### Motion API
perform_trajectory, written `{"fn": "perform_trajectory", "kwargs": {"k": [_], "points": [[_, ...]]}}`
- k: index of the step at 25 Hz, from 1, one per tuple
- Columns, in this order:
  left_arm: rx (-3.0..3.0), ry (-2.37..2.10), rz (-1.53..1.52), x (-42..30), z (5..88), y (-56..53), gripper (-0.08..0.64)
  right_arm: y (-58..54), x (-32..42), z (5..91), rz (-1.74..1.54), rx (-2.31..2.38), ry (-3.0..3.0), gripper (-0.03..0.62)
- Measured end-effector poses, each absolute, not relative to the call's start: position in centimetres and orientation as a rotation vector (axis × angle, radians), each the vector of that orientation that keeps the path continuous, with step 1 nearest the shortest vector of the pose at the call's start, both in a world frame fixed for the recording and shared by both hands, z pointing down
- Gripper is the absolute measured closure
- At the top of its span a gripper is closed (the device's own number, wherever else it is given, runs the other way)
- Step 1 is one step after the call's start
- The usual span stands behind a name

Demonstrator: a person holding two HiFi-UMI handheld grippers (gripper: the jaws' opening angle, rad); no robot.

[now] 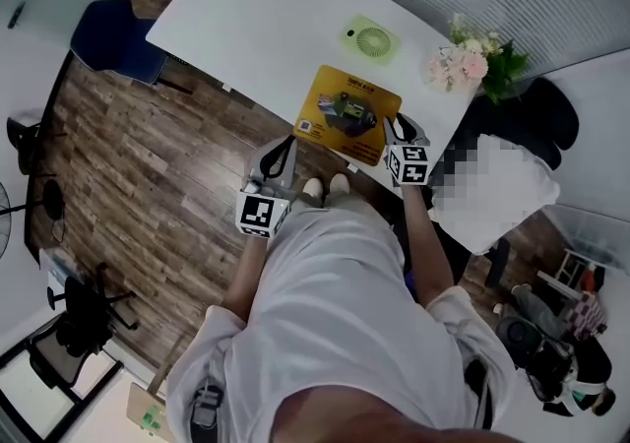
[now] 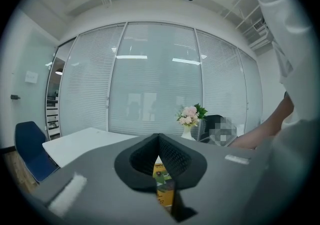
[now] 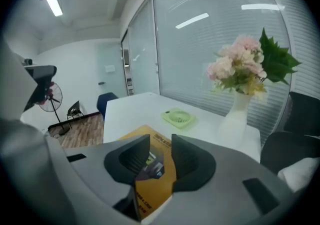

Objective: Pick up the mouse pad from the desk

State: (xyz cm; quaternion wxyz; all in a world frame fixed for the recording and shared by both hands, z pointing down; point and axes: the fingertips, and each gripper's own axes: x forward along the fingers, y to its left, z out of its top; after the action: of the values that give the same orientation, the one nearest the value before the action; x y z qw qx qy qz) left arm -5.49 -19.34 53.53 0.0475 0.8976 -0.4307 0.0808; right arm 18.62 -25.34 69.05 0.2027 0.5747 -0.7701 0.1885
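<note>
Right gripper view: right gripper (image 3: 160, 140) gapes at thin, probably limp yellow rectangular mouse pad (image 3: 156, 185); pinch its near edge; left gripper (image 2: 157, 134) closed.

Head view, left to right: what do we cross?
blue chair → left hand-held gripper → mouse pad → flowers. The green fan and right hand-held gripper overlap the pad sideways, so they are left out.

white desk (image 1: 256, 8) with mouse pad (image 1: 349, 114), fan (image 1: 370, 38), vase (image 3: 241, 111)
</note>
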Motion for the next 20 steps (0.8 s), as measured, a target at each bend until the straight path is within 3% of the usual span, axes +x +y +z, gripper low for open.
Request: {"fn": "perform_trajectory", "kwargs": {"k": [2, 9, 20], "points": [[2.74, -1.311, 0.261, -5.4, 53.5, -19.4, 0.572, -26.3, 18.6, 71.5, 0.562, 1.538, -2.119, 0.421], [2.726, -1.351, 0.294, -5.7, 53.1, -19.5, 0.572, -29.7, 20.4, 79.7, 0.659, 1.378, -1.957, 0.33], [2.586, -1.483, 0.356, -8.9, 54.4, -18.9, 0.572, -33.7, 23.0, 84.1, 0.725, 1.292, -1.879, 0.313]]}}
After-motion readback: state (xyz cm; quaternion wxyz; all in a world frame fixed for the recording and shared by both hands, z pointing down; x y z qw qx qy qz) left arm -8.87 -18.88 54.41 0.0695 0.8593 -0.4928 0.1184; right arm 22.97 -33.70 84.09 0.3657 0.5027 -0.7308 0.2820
